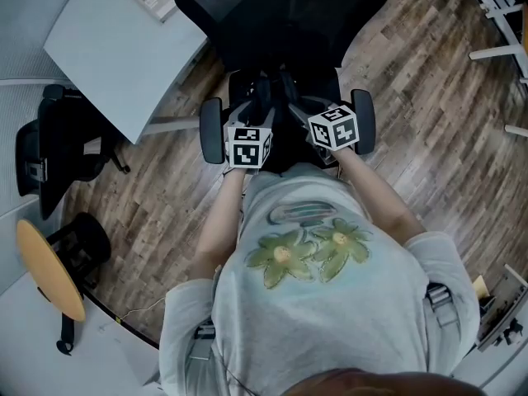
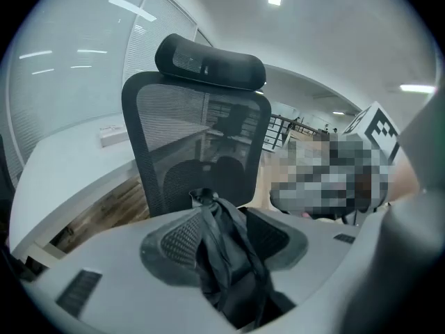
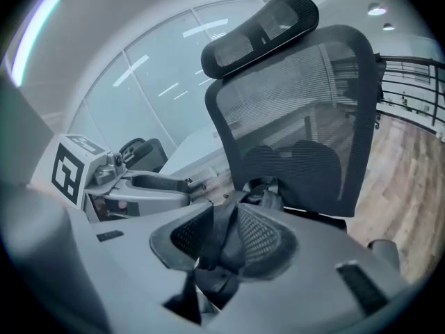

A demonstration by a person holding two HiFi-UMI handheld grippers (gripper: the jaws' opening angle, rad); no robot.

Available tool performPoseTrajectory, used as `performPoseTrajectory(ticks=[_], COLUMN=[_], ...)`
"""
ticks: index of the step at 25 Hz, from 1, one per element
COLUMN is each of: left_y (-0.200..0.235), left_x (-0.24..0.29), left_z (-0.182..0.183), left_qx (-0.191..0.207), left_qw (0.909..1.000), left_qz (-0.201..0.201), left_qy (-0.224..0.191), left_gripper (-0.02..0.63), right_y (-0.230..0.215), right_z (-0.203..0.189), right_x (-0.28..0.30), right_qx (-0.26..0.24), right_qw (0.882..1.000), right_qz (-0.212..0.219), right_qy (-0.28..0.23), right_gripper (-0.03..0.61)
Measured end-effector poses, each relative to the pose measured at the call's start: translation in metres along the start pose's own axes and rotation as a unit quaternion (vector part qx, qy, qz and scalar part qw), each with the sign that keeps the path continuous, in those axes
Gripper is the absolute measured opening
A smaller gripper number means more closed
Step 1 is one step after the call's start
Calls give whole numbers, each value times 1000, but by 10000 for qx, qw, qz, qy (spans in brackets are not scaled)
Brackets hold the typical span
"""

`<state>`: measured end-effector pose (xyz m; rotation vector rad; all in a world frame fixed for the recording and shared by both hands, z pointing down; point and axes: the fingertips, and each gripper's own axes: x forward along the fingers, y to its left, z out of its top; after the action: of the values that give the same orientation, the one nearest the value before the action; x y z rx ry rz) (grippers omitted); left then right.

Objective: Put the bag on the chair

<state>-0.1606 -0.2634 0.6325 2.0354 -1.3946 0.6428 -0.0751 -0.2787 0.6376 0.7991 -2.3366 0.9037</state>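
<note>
The black mesh office chair (image 1: 280, 11) stands straight ahead of me, its backrest (image 2: 195, 145) and headrest (image 3: 261, 33) facing both gripper views. A black bag (image 1: 279, 97) hangs over the seat between the two armrests, hard to make out against the dark seat. My left gripper (image 2: 226, 239) is shut on a bunched fold of the bag's black fabric (image 2: 222, 249). My right gripper (image 3: 222, 239) is shut on a black strap (image 3: 224, 232) of the bag, pinched between its pads. Both marker cubes (image 1: 247, 145) sit side by side just in front of my body.
A white desk (image 1: 124, 48) stands to the chair's left with papers on its far corner. A second black chair (image 1: 58, 147) and a round wooden stool top (image 1: 48, 271) stand at the far left. White rails (image 1: 503, 23) lie at the upper right over wood flooring.
</note>
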Motion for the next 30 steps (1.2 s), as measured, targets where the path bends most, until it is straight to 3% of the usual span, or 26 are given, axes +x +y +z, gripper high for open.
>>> performPoseTrajectory(ticks=[7,11,15,21,30], left_y=[-6,-11,-20,-21,-27], left_x=[-18,-32,-46,-62,-59], left_z=[6,11,21,32,29], left_qx=[157,55,142,83,92], left_qw=[9996,9996,9992,9981,9986], left_qz=[185,118,58,151,55], left_qy=[-132,-266,-357,-587,-521], left_gripper=[99,28,19,18,18], right_y=[14,30,41,51,53], right_z=[14,22,28,24,19], right_x=[-21,-35,-49,-56,-56], right_qx=[0,-170,-382,-547,-545], right_qw=[9990,9971,9948,9954,9961], right_qz=[53,122,130,96,141], right_qy=[-442,-736,-938,-779,-677], right_gripper=[15,9,9,9,8])
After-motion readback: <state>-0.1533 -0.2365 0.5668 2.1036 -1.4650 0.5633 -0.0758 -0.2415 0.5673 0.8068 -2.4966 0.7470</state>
